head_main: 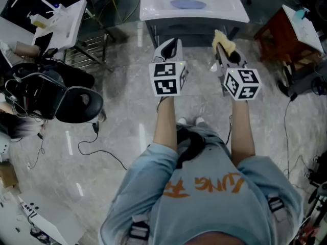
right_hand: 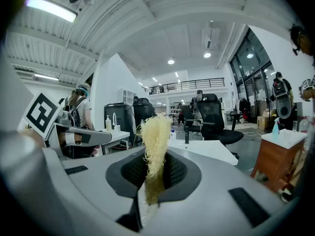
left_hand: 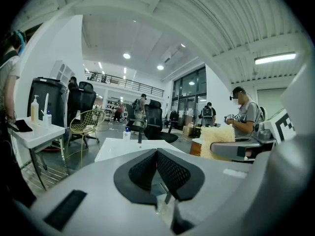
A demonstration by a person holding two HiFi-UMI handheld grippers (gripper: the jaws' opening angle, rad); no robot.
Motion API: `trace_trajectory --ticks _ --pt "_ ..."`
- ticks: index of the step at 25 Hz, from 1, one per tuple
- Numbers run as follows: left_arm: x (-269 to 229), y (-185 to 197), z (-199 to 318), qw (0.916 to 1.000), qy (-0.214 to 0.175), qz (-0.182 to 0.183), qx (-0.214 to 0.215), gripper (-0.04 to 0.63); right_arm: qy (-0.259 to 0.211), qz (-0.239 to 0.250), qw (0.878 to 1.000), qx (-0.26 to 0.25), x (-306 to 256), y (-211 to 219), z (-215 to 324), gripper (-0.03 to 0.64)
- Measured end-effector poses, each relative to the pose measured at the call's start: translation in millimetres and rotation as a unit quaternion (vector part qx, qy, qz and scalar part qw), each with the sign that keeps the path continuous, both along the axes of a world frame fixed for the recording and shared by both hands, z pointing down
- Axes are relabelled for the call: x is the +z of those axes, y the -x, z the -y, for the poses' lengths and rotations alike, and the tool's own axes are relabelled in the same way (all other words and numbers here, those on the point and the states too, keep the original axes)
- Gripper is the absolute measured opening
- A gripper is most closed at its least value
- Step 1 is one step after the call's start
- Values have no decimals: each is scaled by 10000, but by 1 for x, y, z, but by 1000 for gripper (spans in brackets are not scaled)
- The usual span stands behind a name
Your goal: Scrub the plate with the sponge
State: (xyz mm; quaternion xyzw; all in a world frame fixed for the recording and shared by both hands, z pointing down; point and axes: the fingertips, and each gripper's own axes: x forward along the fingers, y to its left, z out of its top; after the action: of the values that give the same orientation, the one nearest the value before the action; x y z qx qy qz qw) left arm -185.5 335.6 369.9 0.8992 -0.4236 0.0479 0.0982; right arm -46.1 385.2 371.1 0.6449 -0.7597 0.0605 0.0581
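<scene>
Pinching sponge [right_hand: 155, 132] in right claw [right_hand: 151, 167], left claw [left_hand: 157, 152] pressed together, plate [head_main: 188, 4] only in head view

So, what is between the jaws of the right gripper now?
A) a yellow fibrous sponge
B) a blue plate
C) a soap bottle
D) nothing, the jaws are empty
A: the right gripper view shows the right gripper with its jaws closed on the yellow sponge, which sticks up from between them.
</scene>
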Motion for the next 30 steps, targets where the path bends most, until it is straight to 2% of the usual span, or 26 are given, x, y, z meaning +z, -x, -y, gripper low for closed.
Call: trace_trajectory --ticks 8,13,20,25,30 --pt "-6 4 9 9995 98 -286 46 3 -128 170 9997 76 -11 2 6 37" --pt "-9 11 30 9988 191 -455 -46 3 -150 45 9998 131 -20 -3 18 38" --pt "-17 6 63 9962 187 -851 35 3 -217 -212 9993 219 -33 -15 39 38" --pt "-4 -20 75 9955 346 -846 256 3 -187 -238 9986 425 -32 -40 45 38" --pt "2 -52 94 9960 279 -753 398 3 -67 -128 9986 508 -17 -73 65 38"
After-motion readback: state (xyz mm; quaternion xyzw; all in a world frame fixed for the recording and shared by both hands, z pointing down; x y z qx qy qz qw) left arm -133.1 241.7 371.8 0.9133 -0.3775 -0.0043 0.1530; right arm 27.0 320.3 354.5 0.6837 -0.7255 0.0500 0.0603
